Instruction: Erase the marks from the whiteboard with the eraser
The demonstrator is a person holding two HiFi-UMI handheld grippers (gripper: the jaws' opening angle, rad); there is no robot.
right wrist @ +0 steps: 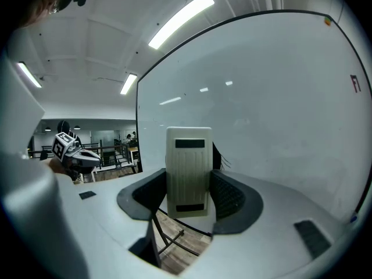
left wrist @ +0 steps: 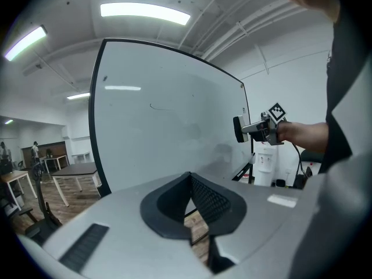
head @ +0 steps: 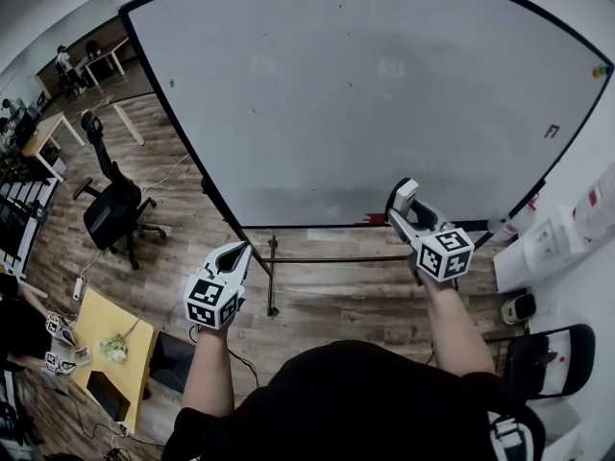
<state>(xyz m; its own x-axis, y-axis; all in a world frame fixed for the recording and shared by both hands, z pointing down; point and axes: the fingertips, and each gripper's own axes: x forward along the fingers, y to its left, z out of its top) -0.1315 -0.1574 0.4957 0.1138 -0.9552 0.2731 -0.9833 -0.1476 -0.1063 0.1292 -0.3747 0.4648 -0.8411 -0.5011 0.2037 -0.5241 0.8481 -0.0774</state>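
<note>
A large whiteboard [head: 365,94] stands on a frame in front of me. A small red mark [head: 551,131] sits near its right edge, the same red mark [right wrist: 355,83] showing in the right gripper view. A faint curved stroke [left wrist: 160,106] shows in the left gripper view. My right gripper [head: 404,203] is shut on a cream eraser [right wrist: 188,173], held upright just off the board's lower edge. The eraser [head: 406,194] points at the board. My left gripper [head: 236,249] hangs lower left, off the board, shut with nothing in it, its pads [left wrist: 206,196] meeting at the tip.
The board's stand bar [head: 317,258] runs over the wooden floor below. A black office chair [head: 113,209] and a yellow table [head: 110,339] are at the left. A white dispenser [head: 543,243] and another chair [head: 543,358] stand at the right. Coloured magnets [head: 601,70] sit at the board's top right.
</note>
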